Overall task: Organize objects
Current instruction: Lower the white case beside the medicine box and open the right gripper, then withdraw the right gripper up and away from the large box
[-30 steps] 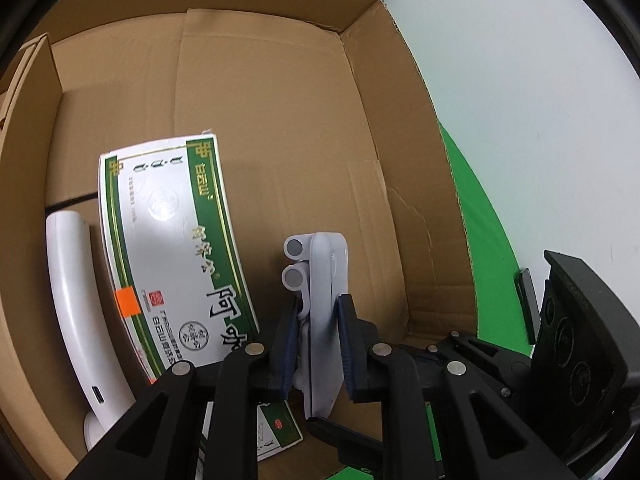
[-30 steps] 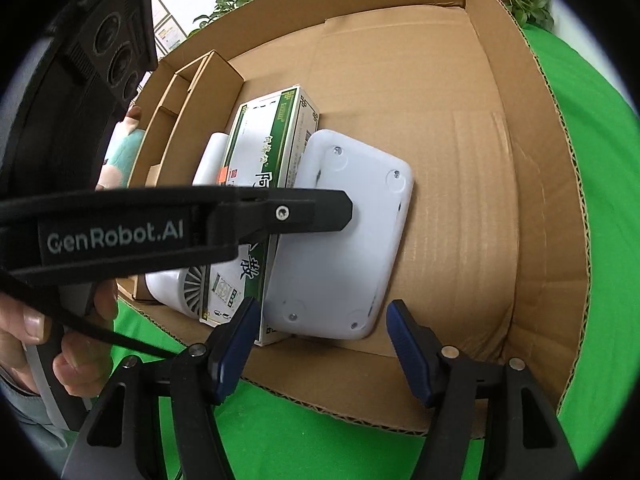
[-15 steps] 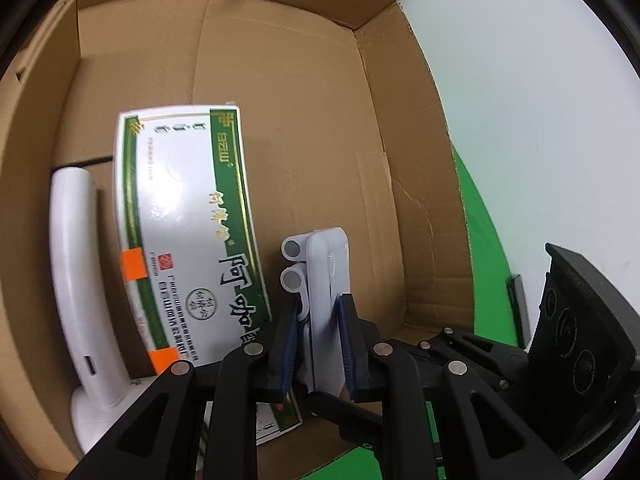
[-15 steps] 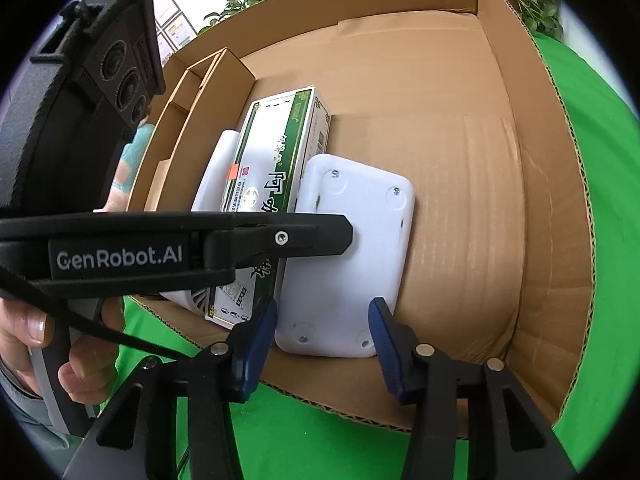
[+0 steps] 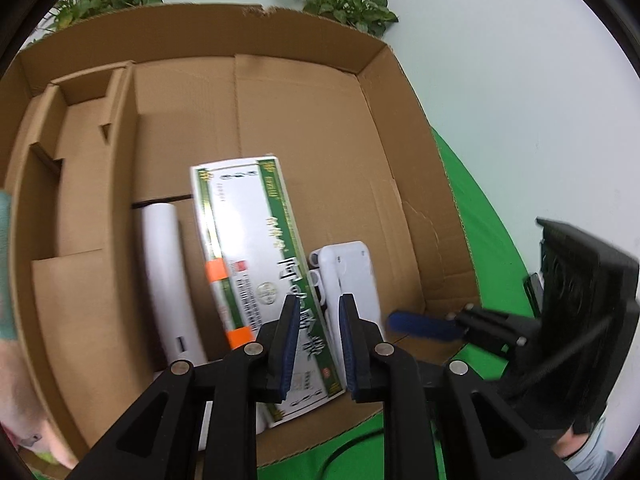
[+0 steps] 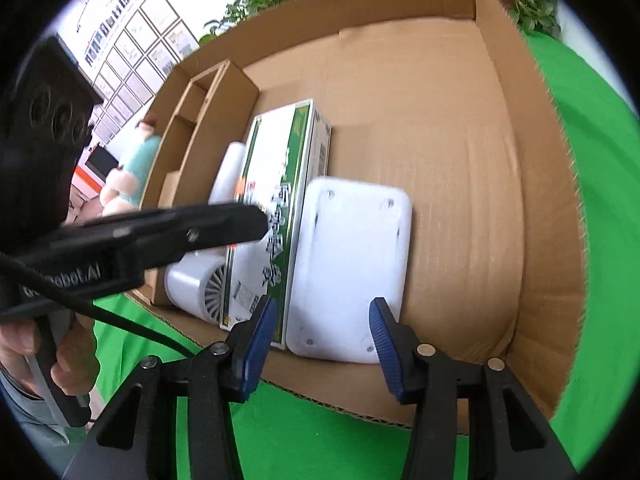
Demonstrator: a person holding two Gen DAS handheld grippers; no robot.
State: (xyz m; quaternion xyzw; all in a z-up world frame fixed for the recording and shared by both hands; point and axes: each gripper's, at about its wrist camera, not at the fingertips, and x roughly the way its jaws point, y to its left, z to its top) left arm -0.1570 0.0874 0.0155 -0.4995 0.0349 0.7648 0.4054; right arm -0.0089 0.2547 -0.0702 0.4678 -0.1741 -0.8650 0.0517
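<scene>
A flat white plastic device (image 6: 352, 268) with rounded corners lies on the floor of a shallow cardboard box (image 6: 532, 168), screw holes facing up, its long side touching a white-and-green carton (image 6: 276, 216). The carton stands on its narrow edge; it bears Chinese characters in black and green, too blurred to read, and orange stickers on its face. On the carton's other side rests a white handheld fan (image 6: 208, 276), its round grille facing the near box wall and its handle running along the carton. A cardboard divider (image 5: 116, 168) partitions off the far left of the box.

The left tongs (image 5: 318, 344) hover above the near edge of the box with their blue-padded jaws a narrow gap apart, holding nothing; seen from the right, their side reads "GenRobot.AI", partly blurred. The right tongs (image 6: 322, 340) are spread wide and empty, just short of the device's near end. The box sits on a green tabletop (image 6: 592, 184). Potted plants (image 5: 344, 0) stand behind it.
</scene>
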